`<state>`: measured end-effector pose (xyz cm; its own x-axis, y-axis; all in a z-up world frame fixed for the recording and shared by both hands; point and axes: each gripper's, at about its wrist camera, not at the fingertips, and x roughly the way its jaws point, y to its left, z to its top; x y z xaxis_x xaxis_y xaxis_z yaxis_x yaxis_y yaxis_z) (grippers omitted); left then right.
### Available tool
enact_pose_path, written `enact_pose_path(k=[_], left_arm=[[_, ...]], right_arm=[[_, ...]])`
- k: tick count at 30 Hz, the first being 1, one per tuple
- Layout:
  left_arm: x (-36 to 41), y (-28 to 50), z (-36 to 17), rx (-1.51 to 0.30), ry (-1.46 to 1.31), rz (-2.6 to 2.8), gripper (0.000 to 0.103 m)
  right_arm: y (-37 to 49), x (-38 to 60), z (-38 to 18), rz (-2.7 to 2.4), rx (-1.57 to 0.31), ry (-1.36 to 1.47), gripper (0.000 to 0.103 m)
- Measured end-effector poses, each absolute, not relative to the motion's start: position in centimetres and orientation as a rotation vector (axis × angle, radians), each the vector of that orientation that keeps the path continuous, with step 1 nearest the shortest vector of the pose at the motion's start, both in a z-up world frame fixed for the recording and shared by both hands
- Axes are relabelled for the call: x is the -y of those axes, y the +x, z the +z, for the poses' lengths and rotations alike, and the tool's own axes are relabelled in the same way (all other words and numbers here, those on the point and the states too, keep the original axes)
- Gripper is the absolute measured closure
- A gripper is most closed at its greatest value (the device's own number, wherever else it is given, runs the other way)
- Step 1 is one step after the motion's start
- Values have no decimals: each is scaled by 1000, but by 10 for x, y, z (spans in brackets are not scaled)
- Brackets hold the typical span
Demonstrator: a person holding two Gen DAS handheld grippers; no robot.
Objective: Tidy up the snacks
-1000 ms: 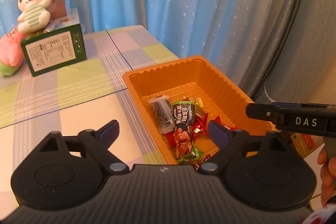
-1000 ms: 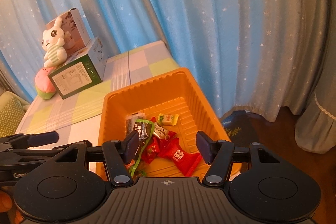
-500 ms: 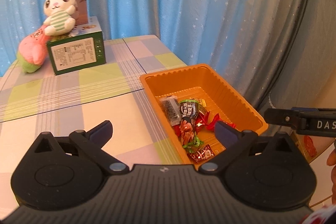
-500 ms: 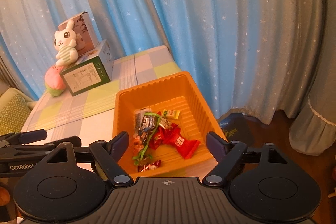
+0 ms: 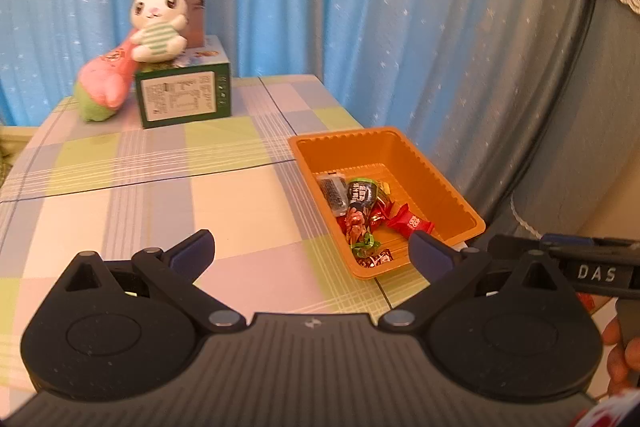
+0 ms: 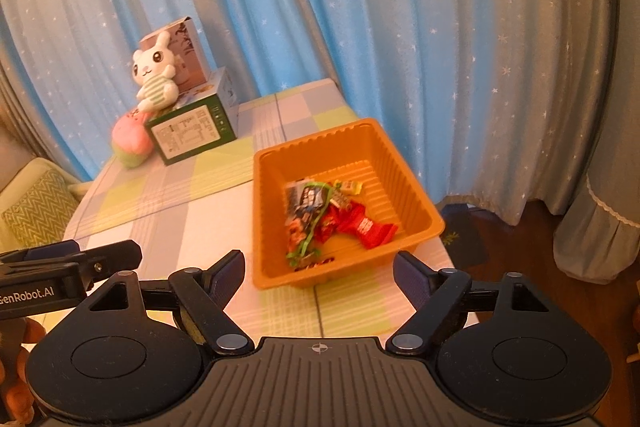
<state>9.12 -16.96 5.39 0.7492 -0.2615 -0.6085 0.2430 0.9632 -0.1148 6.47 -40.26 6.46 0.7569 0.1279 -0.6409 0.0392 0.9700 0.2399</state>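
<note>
Now both of your tools are released and hold nothing: the left tool [image 5: 310, 251] spread wide, the right tool [image 6: 318, 273] also apart. Ahead of the right tool, and ahead and to the right of the left tool, an orange tray [image 6: 408, 179] sits on the checked worktop [image 5: 160, 195], its near right corner close to the worktop's edge. A small heap of wrapped snacks [image 6: 328, 217] lies in the tray's near half. The tray's long axis runs away from you, angling left toward the curtain. A risk: any nudge to the near rim could slide the light tray off that edge. The wrappers overlap, so a pinch into the heap may lift several or snag the green ribbon [image 5: 362, 241].
</note>
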Motion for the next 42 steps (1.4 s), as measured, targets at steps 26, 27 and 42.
enact_pose_path(k=[26,27,42], left_arm=[[124,-11,77,-660,-80,-176,1],[122,-13,76,-662,-85,-169,1],[116,-26,73,-670,-78,-165,1]], right_arm=[[-29,353,96,91,-640,155,22],[-32,353,97,93,-638,159,22],[-48,333,98,129,-646,96,22]])
